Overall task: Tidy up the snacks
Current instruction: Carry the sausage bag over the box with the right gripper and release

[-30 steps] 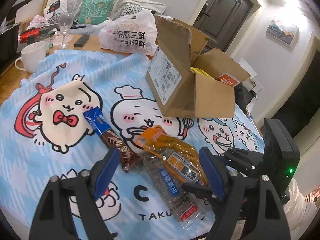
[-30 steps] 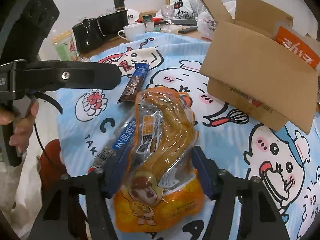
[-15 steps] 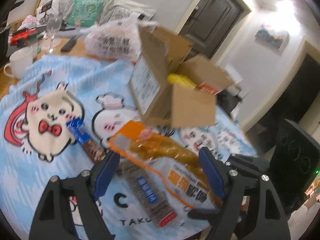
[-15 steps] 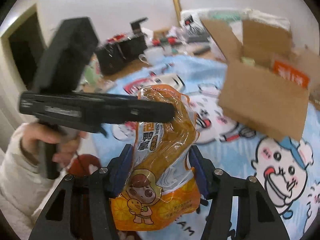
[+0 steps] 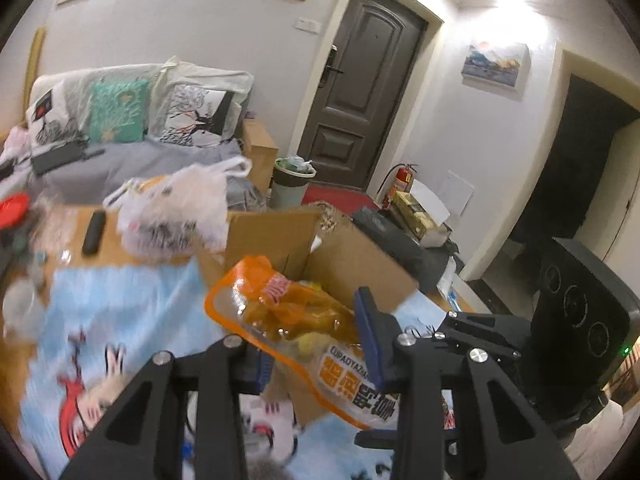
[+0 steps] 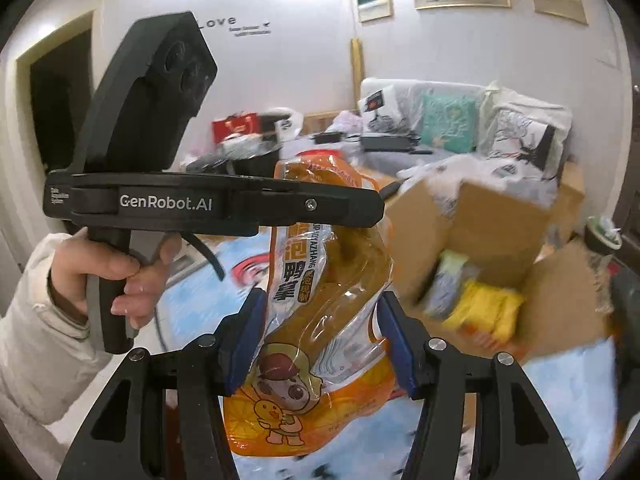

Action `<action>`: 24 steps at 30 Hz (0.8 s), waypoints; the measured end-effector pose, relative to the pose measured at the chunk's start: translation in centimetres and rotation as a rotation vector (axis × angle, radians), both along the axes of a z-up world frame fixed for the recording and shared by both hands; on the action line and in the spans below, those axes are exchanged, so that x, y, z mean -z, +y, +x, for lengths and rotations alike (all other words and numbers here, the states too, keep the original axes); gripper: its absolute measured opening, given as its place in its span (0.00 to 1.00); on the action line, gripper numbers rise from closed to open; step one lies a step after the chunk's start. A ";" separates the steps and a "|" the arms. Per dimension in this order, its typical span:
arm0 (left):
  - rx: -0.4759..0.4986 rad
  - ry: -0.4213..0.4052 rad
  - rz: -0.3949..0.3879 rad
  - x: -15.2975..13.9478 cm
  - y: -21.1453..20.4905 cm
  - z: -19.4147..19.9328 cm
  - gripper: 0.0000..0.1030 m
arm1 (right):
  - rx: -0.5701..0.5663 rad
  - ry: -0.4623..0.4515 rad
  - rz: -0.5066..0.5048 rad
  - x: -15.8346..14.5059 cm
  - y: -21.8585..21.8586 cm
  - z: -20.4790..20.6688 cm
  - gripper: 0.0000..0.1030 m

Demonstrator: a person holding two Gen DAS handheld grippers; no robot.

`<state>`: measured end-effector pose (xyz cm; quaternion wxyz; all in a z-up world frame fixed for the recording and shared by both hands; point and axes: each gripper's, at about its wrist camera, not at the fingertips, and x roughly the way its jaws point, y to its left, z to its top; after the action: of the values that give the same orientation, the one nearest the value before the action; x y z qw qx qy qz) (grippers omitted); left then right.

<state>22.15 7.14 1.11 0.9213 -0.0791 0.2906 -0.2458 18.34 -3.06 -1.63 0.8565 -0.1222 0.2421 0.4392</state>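
An orange snack pouch (image 6: 320, 300) with a cartoon duck is clamped between the blue pads of my right gripper (image 6: 318, 340) and held in the air. In the left wrist view the same pouch (image 5: 288, 320) crosses between the fingers of my left gripper (image 5: 316, 344), whose jaws stand narrow around it. The left gripper's body (image 6: 208, 204) lies across the pouch's top. An open cardboard box (image 6: 500, 240) stands just beyond, with yellow and pale packets (image 6: 480, 308) inside. It also shows in the left wrist view (image 5: 344, 260).
A blue cartoon tablecloth (image 5: 120, 320) covers the table. A white plastic bag (image 5: 176, 208) and a black remote (image 5: 94, 232) lie behind the box. A sofa with cushions (image 5: 120, 120) stands further back. A person's hand (image 6: 116, 276) holds the left gripper.
The right gripper lifted the orange pouch off the tablecloth and carried it toward the box. The left gripper rose with it, and its jaws narrowed around the pouch.
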 end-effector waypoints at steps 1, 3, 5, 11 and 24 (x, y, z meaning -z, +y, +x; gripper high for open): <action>0.009 0.000 0.013 -0.4 -0.4 1.2 0.33 | 0.009 -0.001 -0.006 -0.6 -0.2 1.1 0.51; 0.020 0.018 0.019 -0.8 -1.0 4.0 0.32 | 0.026 -0.007 -0.026 -1.6 -0.9 3.3 0.51; 0.024 0.046 0.026 -0.4 -1.7 6.6 0.32 | 0.038 -0.045 -0.086 -1.8 -0.8 5.7 0.51; 0.034 0.112 0.036 2.1 -3.7 10.7 0.32 | 0.060 0.003 -0.200 -0.5 -1.7 12.4 0.50; -0.029 0.098 0.061 2.5 -2.9 10.6 0.79 | 0.098 -0.012 -0.276 1.1 -2.5 15.2 0.64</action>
<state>32.71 4.21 -1.36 0.9114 -0.0671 0.3417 -0.2192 33.58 -5.57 -2.73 0.8535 -0.2295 0.3005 0.3586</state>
